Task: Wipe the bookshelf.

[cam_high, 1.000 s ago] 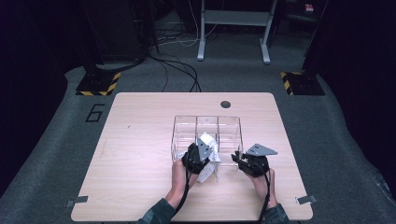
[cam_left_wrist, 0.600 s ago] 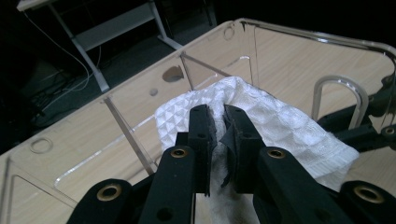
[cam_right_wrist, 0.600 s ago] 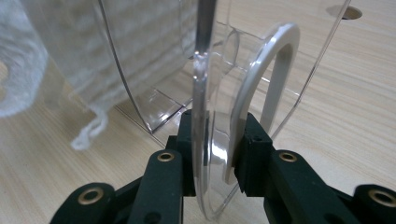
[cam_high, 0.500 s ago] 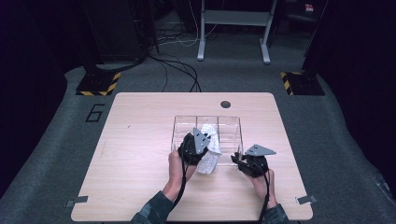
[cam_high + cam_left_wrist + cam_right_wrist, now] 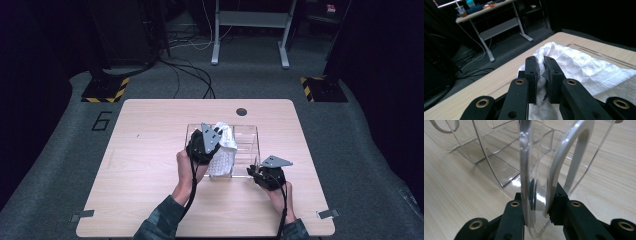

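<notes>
white quilted cloth (image 5: 584,67) lifted over a clear plastic organiser (image 5: 247,145) on the wooden table (image 5: 145,145)

left gripper (image 5: 541,68) clenches the soft dimpled cloth above the compartments; right gripper (image 5: 541,202), jaws just closing, clamps the organiser's glossy curved wall.

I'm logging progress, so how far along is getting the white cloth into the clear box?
Done: right hand-held gripper clamps the clear plastic divided box's wall. In hand: left hand-held gripper pinches the white quilted cloth, draped over the box. Left: tucking it in and releasing.

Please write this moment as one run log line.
left gripper: shut on white cloth, held above clear organizer | right gripper: shut on organizer wall
</notes>
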The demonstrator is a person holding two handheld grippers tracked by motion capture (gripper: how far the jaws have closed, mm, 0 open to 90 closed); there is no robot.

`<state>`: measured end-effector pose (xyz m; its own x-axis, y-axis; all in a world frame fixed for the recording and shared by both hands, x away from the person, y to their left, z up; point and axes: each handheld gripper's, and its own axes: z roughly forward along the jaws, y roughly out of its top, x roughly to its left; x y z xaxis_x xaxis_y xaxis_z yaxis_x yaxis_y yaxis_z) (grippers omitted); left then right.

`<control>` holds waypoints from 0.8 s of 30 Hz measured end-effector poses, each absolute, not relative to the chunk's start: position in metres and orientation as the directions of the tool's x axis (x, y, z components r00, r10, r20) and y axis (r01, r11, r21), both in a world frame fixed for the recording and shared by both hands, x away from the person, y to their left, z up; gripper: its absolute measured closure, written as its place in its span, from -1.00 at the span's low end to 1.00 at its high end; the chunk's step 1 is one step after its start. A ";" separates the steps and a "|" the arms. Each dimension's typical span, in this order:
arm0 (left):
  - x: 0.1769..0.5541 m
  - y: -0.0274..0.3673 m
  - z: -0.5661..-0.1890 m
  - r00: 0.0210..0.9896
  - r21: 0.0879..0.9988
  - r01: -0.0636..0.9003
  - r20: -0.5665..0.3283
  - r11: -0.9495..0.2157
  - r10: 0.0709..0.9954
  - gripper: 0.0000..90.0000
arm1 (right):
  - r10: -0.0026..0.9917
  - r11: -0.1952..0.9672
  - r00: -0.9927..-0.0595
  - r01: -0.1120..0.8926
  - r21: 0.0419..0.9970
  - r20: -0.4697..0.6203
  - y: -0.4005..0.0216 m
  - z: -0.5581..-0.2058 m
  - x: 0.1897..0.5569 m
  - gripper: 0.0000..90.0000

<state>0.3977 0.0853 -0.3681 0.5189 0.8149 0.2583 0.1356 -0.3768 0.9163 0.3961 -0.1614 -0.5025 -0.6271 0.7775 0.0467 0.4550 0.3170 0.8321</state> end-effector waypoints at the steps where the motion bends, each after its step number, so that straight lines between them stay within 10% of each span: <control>1: 0.399 0.085 -0.366 0.514 0.918 0.129 0.261 -0.375 0.817 0.82 | 0.777 0.317 -0.628 0.452 0.834 0.046 -0.162 -0.503 0.396 0.71; 24: 0.424 0.055 -0.394 0.526 0.837 0.243 0.312 -0.491 0.791 0.82 | 0.769 0.278 -0.637 0.410 0.869 0.055 -0.164 -0.511 0.395 0.69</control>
<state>0.4241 0.0549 -0.3936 0.5257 0.7914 0.3119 0.2427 -0.4909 0.8367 0.3950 -0.1645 -0.5110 -0.6372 0.7688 0.0547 0.4099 0.2778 0.8688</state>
